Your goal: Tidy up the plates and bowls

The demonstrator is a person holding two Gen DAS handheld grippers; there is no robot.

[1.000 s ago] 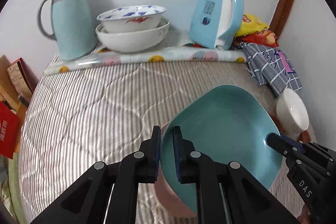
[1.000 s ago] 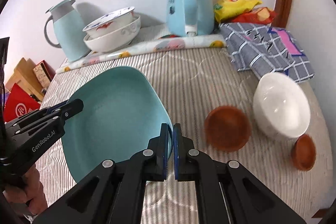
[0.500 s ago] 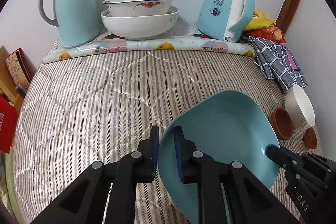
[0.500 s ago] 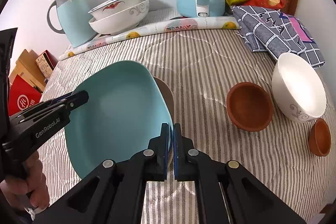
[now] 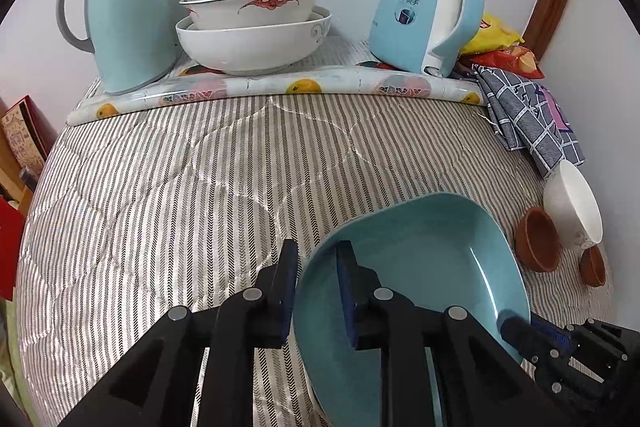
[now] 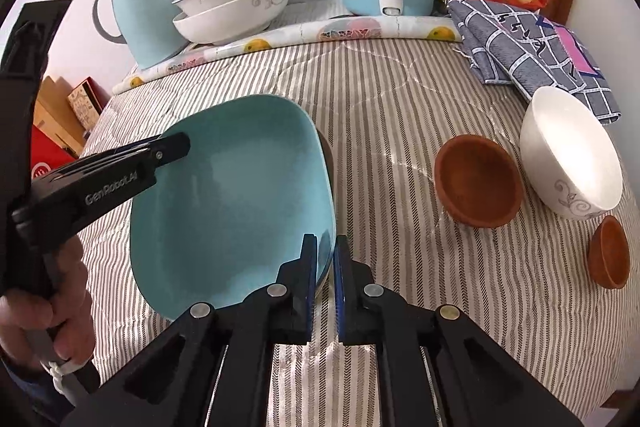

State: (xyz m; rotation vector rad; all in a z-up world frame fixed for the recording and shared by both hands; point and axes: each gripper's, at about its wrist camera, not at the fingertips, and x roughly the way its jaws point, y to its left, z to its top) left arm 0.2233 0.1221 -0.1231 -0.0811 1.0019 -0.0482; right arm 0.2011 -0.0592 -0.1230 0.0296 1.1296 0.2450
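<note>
We see the left gripper (image 5: 316,291) and right gripper (image 6: 326,281), jaws narrowly parted, each clamping opposite rims of the square teal ceramic plate (image 6: 232,195), tilted near the striped bed's (image 6: 400,99) front edge.

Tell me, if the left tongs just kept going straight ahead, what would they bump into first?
Probably the fruit-print roll, then the stacked white bowls behind it. The left tongs grip the teal plate; depth is uncertain.
</note>
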